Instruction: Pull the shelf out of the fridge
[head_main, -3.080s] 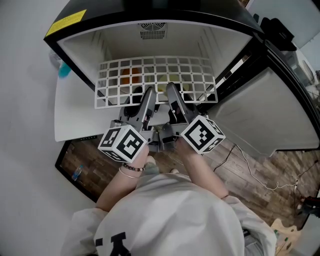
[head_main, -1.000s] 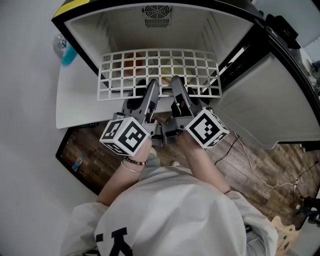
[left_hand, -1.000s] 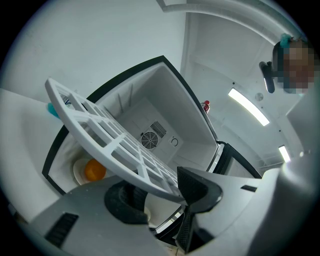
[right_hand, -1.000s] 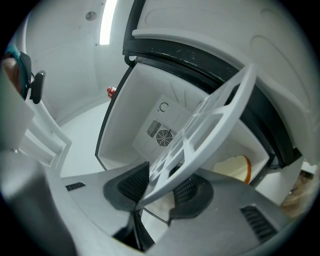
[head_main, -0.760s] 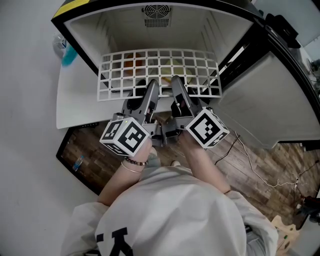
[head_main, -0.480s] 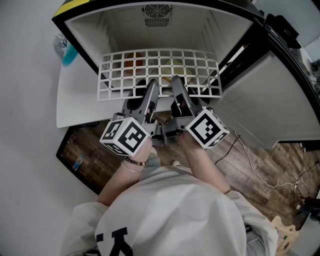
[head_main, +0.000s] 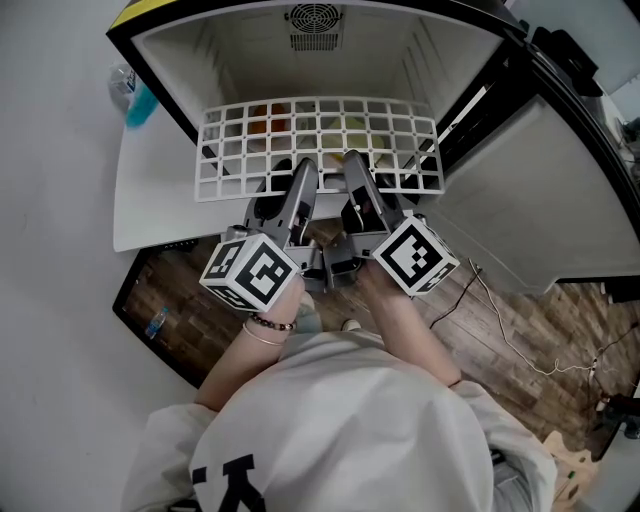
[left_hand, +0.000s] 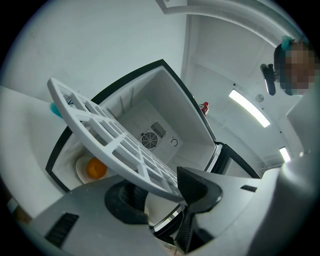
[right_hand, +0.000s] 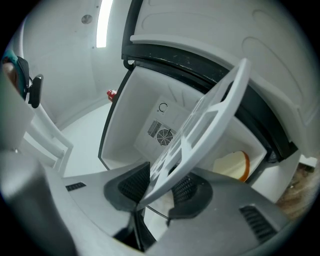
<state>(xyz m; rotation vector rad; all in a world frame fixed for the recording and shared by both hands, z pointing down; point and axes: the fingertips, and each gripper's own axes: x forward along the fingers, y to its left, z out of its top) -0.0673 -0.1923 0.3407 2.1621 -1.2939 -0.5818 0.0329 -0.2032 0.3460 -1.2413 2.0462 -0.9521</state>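
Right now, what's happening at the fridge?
A person grips the white grid shelf of the open fridge with the left gripper and right gripper, both clamped on its front edge. The shelf sticks partly out of the fridge, about level, not yet free.

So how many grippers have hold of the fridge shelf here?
2. The left gripper clamps the front edge of the white grid shelf just left of centre; the right gripper clamps it alongside, just right of centre.
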